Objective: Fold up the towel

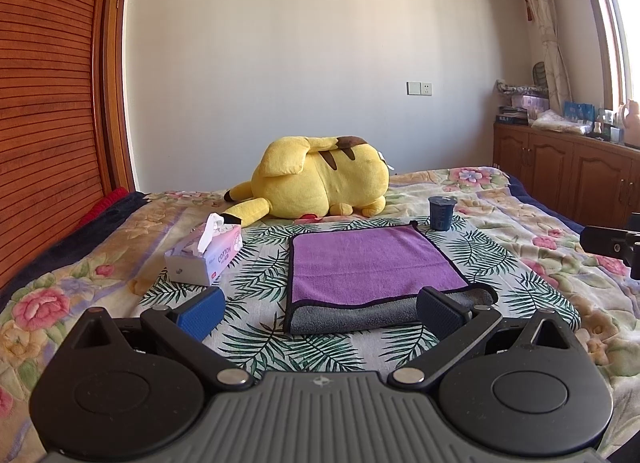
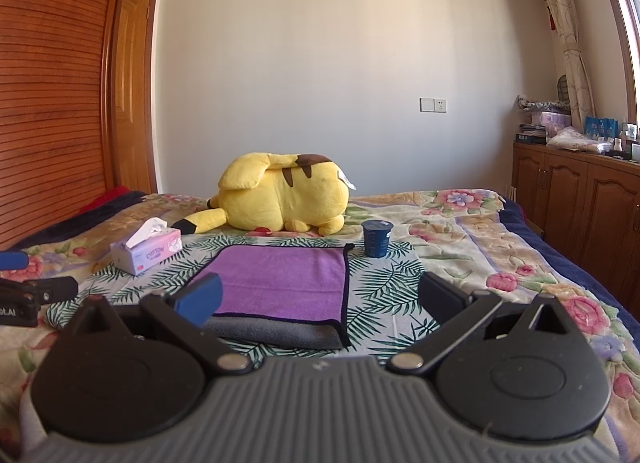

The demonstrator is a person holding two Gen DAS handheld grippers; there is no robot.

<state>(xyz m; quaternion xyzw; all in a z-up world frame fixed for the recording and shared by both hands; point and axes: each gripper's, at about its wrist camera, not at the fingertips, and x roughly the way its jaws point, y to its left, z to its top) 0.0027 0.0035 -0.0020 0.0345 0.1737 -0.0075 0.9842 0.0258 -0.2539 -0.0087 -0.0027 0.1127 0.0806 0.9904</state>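
Bedspread point(image 1: 520, 231) lies bare around the towel point(image 1: 372, 263); both grippers' jaws spread, holding nothing.

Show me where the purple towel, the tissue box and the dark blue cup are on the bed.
purple towel point(image 1: 368, 263), left wrist view, middle of its purple top face.
tissue box point(image 1: 224, 251), left wrist view, pink printed side panel.
dark blue cup point(image 2: 377, 243), right wrist view, front of its wall below the rim.

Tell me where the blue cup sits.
In both views the blue cup stands upright on the bed, just beyond the towel's far right corner, right of the yellow plush.
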